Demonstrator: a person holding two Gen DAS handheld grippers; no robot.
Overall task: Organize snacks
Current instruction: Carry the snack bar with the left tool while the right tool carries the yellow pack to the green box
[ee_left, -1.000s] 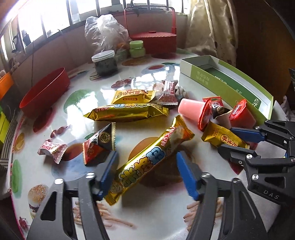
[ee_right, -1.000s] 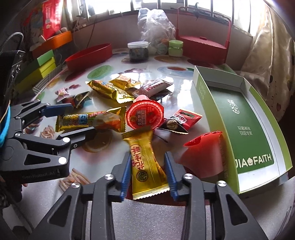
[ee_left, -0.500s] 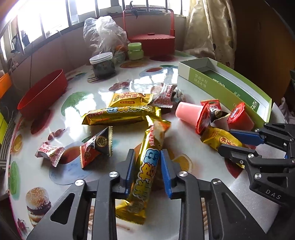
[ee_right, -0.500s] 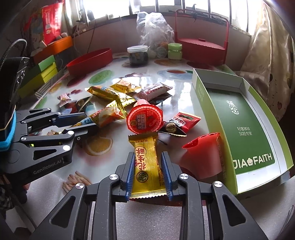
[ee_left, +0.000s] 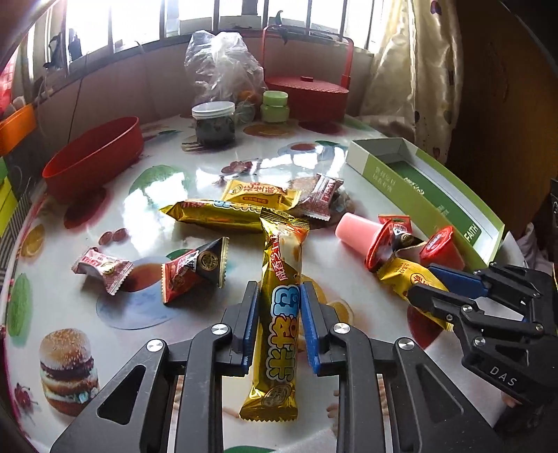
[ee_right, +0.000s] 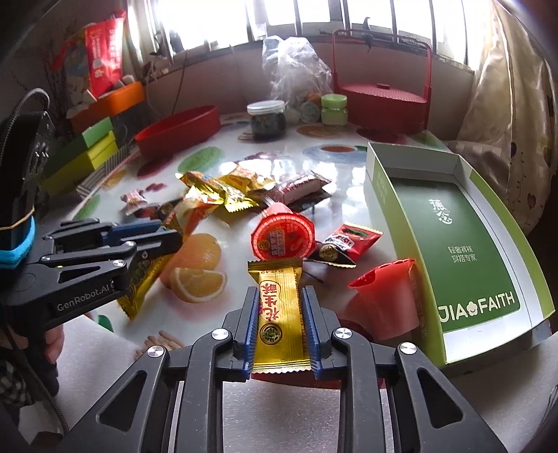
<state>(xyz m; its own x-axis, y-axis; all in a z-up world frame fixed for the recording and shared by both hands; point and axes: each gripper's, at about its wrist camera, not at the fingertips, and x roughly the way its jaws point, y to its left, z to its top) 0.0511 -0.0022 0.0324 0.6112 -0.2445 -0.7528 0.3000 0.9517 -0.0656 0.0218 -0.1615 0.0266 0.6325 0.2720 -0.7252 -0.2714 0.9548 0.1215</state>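
While the left tongs (ee_left: 278, 315), just closing, clamp a long gold snack bar (ee_left: 279, 313) above the tabletop (ee_left: 150, 195), the right tongs (ee_right: 280, 324), also closing, grip a short gold candy packet (ee_right: 279, 313) beside the green box (ee_right: 464, 237).

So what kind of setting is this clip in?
Most likely a home, on a round table with a fruit-and-burger print beside barred windows. Loose snacks, a lidded jar, a red basket and a curtain all look domestic rather than lab or shop.

Black frames, blue fingers (ee_left: 247, 320)
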